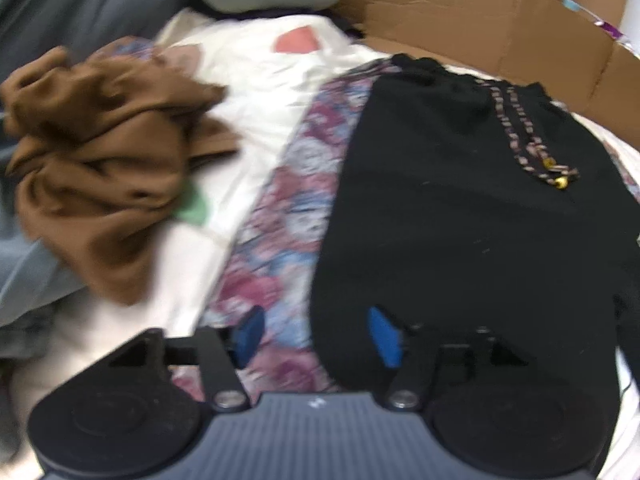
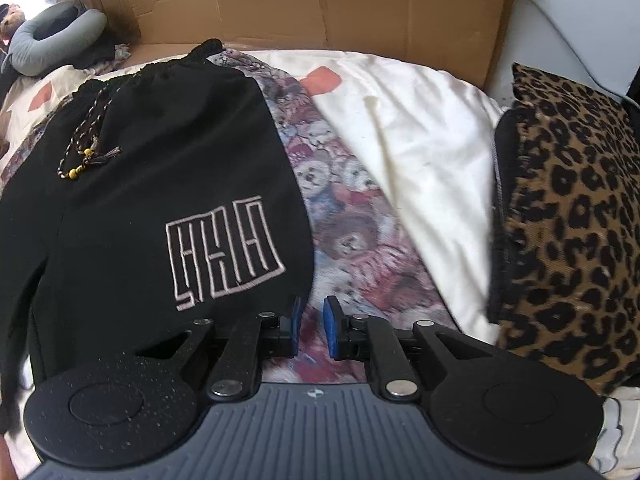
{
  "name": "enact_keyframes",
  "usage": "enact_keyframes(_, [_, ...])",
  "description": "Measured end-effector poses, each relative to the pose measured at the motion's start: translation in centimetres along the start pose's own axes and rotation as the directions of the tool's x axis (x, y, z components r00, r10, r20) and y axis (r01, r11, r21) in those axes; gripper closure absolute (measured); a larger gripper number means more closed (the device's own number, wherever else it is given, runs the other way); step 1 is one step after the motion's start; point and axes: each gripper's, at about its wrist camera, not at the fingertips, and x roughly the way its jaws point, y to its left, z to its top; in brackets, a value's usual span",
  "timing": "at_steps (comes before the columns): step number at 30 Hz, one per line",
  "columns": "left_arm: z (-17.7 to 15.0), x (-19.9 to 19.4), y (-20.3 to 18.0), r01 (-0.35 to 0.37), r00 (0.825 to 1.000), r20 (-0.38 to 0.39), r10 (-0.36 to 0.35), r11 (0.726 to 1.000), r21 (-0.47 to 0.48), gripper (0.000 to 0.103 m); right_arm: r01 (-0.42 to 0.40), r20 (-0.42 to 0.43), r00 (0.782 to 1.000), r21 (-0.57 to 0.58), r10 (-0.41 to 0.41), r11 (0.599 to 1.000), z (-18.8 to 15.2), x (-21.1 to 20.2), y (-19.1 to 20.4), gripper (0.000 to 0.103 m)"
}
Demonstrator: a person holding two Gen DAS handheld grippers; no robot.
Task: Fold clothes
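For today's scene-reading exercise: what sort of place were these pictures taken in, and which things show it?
Probably a bedroom, on a bed. Black trousers lie on a patterned bedspread over a cream sheet, with a leopard-print pillow beside them and flattened cardboard behind.

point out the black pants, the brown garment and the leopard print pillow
black pants [image 2: 160, 168]: right wrist view, on the upper front panel above the white logo
brown garment [image 1: 104, 152]: left wrist view, middle of the crumpled heap
leopard print pillow [image 2: 572, 216]: right wrist view, centre of its spotted face

Trousers [image 2: 160, 160] flat on the bedspread [image 2: 344, 216], cushion [image 2: 568, 216] right, crumpled garment [image 1: 100, 152] left, cardboard [image 2: 320, 0] behind.
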Motion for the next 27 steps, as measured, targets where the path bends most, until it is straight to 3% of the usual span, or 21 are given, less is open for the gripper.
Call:
enact_keyframes(5, [0.6,0.8,-2.4,0.046,0.999,0.022,-0.045,0.999,-0.026,0.031,-0.043,0.075,0.996,-0.008,0.044,0.999,1.4,0.3,2.3,0.06])
enact_keyframes(11, [0.0,0.8,-4.9,0.105,0.994,0.036,-0.104,0.994,-0.031,0.03,-0.116,0.053,0.992,-0.008,0.117,0.993,2.5,1.9,5.5,0.057])
enact_keyframes(15, [-1.7,1.4,-6.2,0.185,0.981,-0.045,-0.186,0.982,-0.024,0.055,-0.116,-0.013,0.993,-0.058,0.116,0.992,1.2,3.0,7.6,0.056])
enact_keyframes(17, [-2.7,1.4,-6.8,0.211,0.974,-0.083,-0.21,0.978,0.003,0.062,-0.113,-0.048,0.993,-0.098,0.108,0.989,0.4,3.5,8.7,0.056])
enact_keyframes(21, [-5.5,0.3,-7.6,0.218,0.973,-0.094,-0.211,0.974,0.067,0.062,-0.118,-0.089,0.99,-0.134,0.107,0.984,-1.0,3.0,8.6,0.056])
enact_keyframes(27, [-7.6,-1.5,-7.3,0.234,0.969,-0.097,-0.226,0.969,0.079,0.062,-0.146,-0.139,0.982,-0.161,0.124,0.976,-2.2,1.9,8.9,0.056])
